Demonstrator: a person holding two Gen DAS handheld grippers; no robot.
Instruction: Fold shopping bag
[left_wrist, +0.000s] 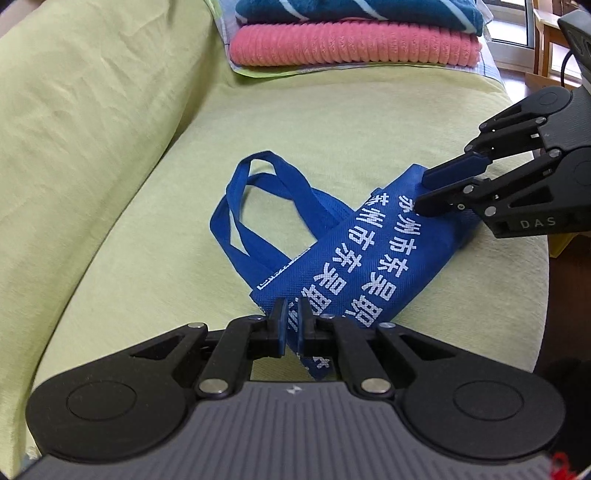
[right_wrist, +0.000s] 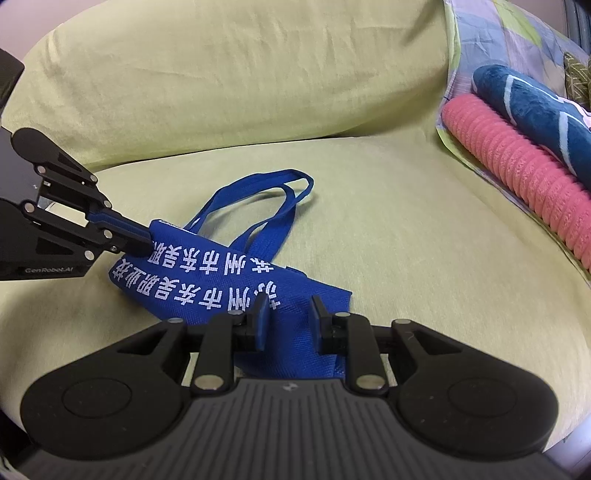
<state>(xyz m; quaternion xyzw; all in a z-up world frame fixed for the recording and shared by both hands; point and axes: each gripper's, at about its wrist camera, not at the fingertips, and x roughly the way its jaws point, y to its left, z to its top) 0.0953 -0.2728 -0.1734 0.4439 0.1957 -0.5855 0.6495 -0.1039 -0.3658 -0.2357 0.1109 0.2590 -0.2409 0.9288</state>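
A blue shopping bag (left_wrist: 373, 258) with white lettering lies folded into a narrow strip on a yellow-green sofa seat (left_wrist: 147, 258); its two handles (left_wrist: 255, 199) loop out toward the backrest. My left gripper (left_wrist: 291, 314) is shut on one end of the strip. In the right wrist view it (right_wrist: 147, 240) grips the bag's (right_wrist: 221, 280) left end. My right gripper (right_wrist: 288, 314) is open, its fingers either side of the bag's other end. In the left wrist view it (left_wrist: 421, 194) sits at the bag's far corner, jaws slightly apart.
A pink ribbed towel (left_wrist: 351, 46) and a dark blue striped one (left_wrist: 351, 11) are stacked on a patterned cloth at the far end of the sofa. The backrest cushion (right_wrist: 240, 74) rises behind the bag. The seat's front edge (left_wrist: 524, 295) drops off at right.
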